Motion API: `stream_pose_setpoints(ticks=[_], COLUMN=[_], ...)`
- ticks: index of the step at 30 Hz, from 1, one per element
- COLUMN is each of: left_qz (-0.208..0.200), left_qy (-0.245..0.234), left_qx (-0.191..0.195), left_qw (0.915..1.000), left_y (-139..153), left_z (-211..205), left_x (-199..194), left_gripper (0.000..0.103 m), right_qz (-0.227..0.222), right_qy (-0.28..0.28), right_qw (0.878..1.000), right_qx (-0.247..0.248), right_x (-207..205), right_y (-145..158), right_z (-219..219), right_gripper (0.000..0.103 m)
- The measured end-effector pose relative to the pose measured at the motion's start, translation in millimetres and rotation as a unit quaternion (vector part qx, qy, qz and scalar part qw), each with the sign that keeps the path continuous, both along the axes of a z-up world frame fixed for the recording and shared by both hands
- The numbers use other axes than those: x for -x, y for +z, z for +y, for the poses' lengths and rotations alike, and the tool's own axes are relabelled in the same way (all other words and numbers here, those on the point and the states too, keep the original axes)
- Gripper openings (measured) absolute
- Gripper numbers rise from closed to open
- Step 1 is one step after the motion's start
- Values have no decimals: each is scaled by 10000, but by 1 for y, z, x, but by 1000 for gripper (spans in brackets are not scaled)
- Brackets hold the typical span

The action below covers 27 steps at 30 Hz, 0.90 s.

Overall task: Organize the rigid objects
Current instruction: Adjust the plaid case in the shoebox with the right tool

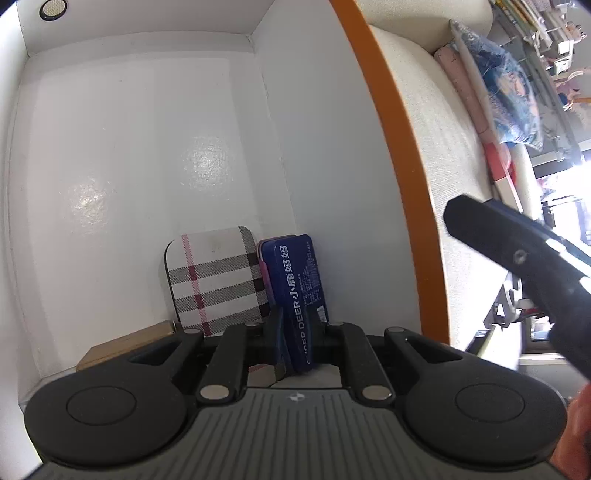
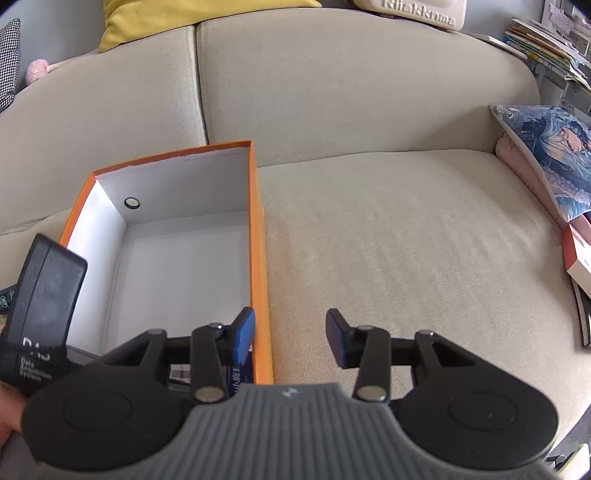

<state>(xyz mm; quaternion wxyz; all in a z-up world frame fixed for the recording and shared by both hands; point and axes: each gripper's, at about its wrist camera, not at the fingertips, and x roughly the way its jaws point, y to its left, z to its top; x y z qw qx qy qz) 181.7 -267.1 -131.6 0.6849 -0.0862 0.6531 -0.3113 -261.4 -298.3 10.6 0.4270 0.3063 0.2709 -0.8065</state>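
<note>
An orange shoebox (image 1: 388,147) with a white inside lies on a beige sofa. In its near corner stand a plaid flat case (image 1: 214,280), a pink flat item (image 1: 263,266) and a dark blue tin (image 1: 295,280) with white lettering, close to the side wall. My left gripper (image 1: 297,326) is shut on the blue tin, one finger on each broad face. A tan block (image 1: 125,345) lies at the left, half hidden by the gripper. My right gripper (image 2: 290,338) stands open and empty just outside the shoebox's orange wall (image 2: 260,229), over the sofa seat.
The shoebox floor (image 2: 177,266) is bare beyond the near corner. A printed blue pillow (image 2: 554,155) and a red-and-white box (image 2: 580,258) lie at the sofa's right end. A yellow cushion (image 2: 177,18) rests on the backrest. Books (image 2: 546,44) are stacked at the far right.
</note>
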Motion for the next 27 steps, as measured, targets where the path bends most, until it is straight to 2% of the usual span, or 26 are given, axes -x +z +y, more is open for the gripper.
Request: stream_pose_setpoints(ticks=[5,6,8,11,17,19,22,27], left_qz=[-429,-523,-692,-987,-1432,-1528,-1525,-1487], left_qy=[25,38,55,123,150,156,221,290], left_qx=[24,-16,-31,-107,-294,-288,-216,-116], left_qw=[9991,9986,9976,9950,9891,9877,9878,9884], left_y=[29,35,46,61,81,84,85,79], left_z=[22,26,41,62,90,98,112,120], left_x=[-9,-11,-14,-16,-19,-17,-17,-20], left_gripper=[13,13,13,13,13,13,13,13], right_qz=[-132,-214,-424,-689,-686,-827,-1130,-1717], right_qy=[240,323,522,845,1557,1714,1789,1523], right_qw=[9996,9992,9977,9940,9814,9723,9607,9594], right_qx=[54,63,78,-58,-887,-1355,-1796,-1641], right_x=[-8,-10,-14,-23,-50,-58,-65,-56], right_y=[5,6,6,1,-32,-49,-71,-86], right_z=[2,2,1,-8,-50,-65,-75,-84], right_gripper=[42,40,28,22,22,22,23,29])
